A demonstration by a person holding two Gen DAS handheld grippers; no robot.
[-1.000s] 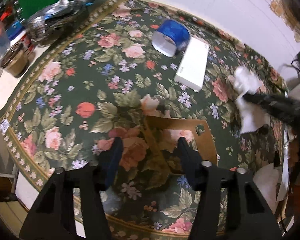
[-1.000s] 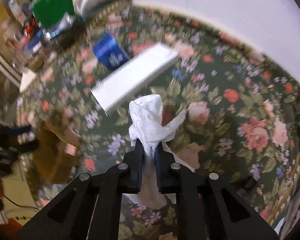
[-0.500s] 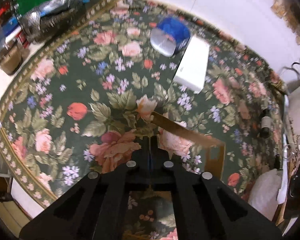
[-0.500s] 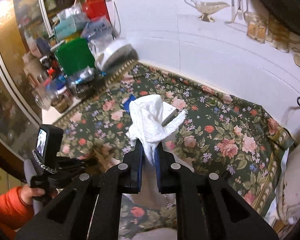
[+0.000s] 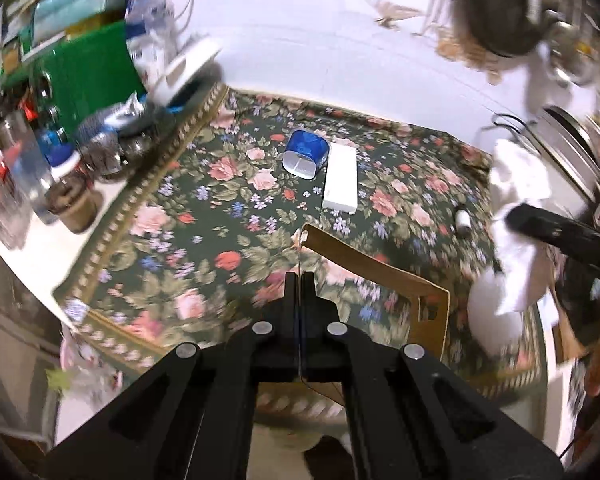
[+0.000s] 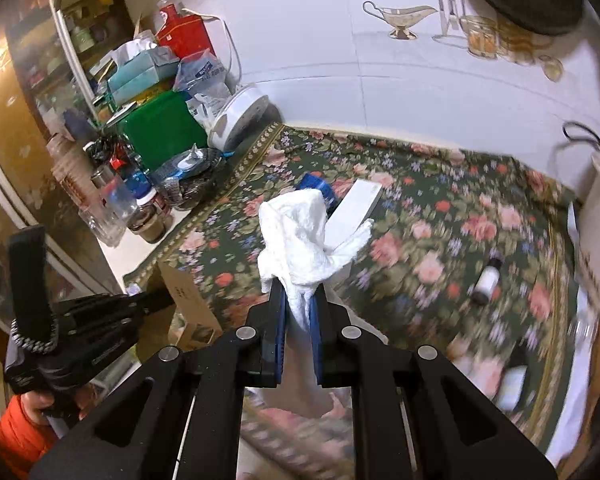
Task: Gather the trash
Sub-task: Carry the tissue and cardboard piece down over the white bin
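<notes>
While both claws hover over the floral tablecloth [image 5: 228, 184], left claw [image 5: 300, 280] pinches cardboard [image 5: 380, 268], right claw [image 6: 298, 292] grips tissue [image 6: 300, 236].

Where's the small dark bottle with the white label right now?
In the right wrist view, the small bottle lies on its side on the floral cloth, right of the held tissue.

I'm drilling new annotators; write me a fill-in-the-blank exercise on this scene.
1. The right gripper is shut on a crumpled white ____.
2. The left gripper pinches a flat piece of brown ____.
3. The blue tub lies on its side beside a long ____ box.
4. The tablecloth has a ____ pattern.

Missing: tissue; cardboard; white; floral
</notes>
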